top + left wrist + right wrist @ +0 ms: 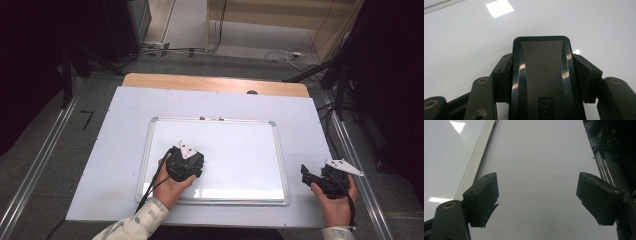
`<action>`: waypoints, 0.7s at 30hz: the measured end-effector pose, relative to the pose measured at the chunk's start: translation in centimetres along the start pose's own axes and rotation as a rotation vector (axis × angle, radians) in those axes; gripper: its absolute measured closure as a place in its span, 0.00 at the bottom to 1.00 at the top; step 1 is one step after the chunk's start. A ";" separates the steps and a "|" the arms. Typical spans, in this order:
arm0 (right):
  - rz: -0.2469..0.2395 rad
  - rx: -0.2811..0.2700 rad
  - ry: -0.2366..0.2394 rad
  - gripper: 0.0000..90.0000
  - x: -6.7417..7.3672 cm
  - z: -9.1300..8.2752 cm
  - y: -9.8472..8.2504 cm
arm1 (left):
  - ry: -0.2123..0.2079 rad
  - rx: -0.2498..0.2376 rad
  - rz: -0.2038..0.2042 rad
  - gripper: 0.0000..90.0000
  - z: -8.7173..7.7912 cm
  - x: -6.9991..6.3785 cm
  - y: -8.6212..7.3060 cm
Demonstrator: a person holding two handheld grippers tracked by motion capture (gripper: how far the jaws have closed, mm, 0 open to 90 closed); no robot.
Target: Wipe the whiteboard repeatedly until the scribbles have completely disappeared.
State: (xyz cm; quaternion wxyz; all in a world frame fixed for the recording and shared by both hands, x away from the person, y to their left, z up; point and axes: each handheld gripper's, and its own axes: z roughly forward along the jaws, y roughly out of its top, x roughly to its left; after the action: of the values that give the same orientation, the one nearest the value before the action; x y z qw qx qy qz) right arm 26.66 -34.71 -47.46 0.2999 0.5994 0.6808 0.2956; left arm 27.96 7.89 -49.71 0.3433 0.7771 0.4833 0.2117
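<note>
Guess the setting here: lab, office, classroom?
Likely a lab recording station. A whiteboard lies flat on a white-topped table with metal rails alongside, cables run over the floor behind, and dark stands flank it. The left gripper holds a black eraser-like block.

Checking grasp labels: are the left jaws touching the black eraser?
Touching. Left gripper view: both jaws press the eraser's sides, no gap, above the whiteboard.

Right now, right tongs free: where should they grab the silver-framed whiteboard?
The silver-framed whiteboard lies flat, so only its thin rim offers purchase. Probably take the right frame rail, coming from the right; the open right tongs sit beside it.
</note>
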 end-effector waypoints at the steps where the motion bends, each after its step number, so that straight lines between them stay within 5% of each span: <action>1: 0.000 0.000 -0.001 0.18 0.0 0.0 0.0 | -0.001 0.001 -0.005 0.46 -0.1 0.2 -0.1; 13: 0.003 0.000 0.004 0.18 0.1 0.1 0.2 | 0.044 0.000 -0.078 0.45 -1.5 2.6 -0.9; 21: -0.003 -0.002 0.007 0.18 0.2 0.2 0.2 | 0.062 -0.063 -0.129 0.45 -3.6 3.6 -0.4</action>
State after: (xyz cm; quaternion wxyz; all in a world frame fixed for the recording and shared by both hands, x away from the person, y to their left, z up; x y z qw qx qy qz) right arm 26.91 -34.53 -47.42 0.2987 0.5970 0.6824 0.2978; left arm 26.98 12.39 -47.60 0.3652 0.7262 0.5359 0.2283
